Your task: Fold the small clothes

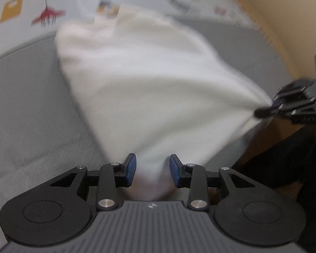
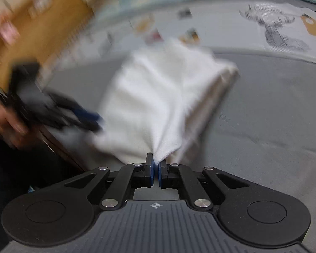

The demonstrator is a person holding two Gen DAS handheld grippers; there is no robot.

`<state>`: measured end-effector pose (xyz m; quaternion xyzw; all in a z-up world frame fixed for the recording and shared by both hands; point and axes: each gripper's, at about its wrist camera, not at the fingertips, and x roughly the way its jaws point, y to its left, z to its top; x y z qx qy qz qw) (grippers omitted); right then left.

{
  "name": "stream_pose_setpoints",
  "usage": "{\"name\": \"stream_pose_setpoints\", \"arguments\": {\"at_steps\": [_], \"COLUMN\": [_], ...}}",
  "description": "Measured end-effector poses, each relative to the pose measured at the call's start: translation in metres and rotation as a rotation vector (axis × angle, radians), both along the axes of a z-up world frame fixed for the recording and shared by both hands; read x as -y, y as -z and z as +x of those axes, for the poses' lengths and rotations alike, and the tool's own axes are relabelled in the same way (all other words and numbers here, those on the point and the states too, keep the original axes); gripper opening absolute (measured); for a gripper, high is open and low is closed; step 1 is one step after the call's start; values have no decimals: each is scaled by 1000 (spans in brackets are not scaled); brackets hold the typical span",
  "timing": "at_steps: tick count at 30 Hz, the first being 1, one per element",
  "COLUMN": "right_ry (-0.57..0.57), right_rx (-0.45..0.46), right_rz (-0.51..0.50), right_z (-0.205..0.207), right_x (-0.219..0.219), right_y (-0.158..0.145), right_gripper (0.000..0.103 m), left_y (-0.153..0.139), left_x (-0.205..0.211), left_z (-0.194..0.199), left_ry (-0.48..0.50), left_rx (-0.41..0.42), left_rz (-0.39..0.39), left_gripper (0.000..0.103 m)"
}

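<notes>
1. Pinching a corner of the white garment (image 2: pixel 158 97), the right hand-held gripper (image 2: pixel 156 169) is clenched on it; the left hand-held gripper (image 1: pixel 151 170) is gaping, cloth between its pads.
2. Looking soft and light, the garment is draping over the grey mat (image 1: pixel 31 105); corners seem safest.
3. A printed sheet (image 2: pixel 231 21) is lying beyond.

grey mat (image 1: pixel 27 105), printed sheet (image 2: pixel 273 27)

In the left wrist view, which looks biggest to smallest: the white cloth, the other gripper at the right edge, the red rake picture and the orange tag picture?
1. White cloth, by far.
2. Right gripper, partly cut off by the frame.
3. Red rake picture and orange tag picture: too alike and blurred to rank.
</notes>
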<state>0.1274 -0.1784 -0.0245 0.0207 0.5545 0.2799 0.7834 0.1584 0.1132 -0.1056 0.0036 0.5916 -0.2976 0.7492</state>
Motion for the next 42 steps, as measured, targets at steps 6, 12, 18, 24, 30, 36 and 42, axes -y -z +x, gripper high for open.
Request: {"name": "stream_pose_setpoints", "arguments": {"at_steps": [6, 12, 18, 24, 30, 36, 42], "right_ry": [-1, 159, 308, 584, 577, 681, 680], "right_rx": [24, 155, 187, 191, 141, 17, -6], "right_rz": [-169, -150, -100, -107, 18, 71, 86], "right_z": [1, 5, 25, 43, 69, 107, 127], "right_x": [-3, 13, 23, 53, 39, 24, -1], "right_y": [11, -5, -12, -10, 6, 35, 50], "right_gripper": [5, 36, 40, 41, 41, 41, 4], "left_y": [-10, -16, -3, -16, -13, -18, -24], "left_x": [-6, -12, -7, -26, -8, -14, -35], "left_z": [5, 9, 5, 14, 18, 24, 32], "left_ry": [-23, -71, -18, -106, -90, -140, -220], "left_rx": [21, 30, -10, 20, 4, 0, 18], "left_rz": [-44, -81, 25, -52, -41, -52, -96], "left_gripper": [39, 39, 39, 39, 39, 42, 42]}}
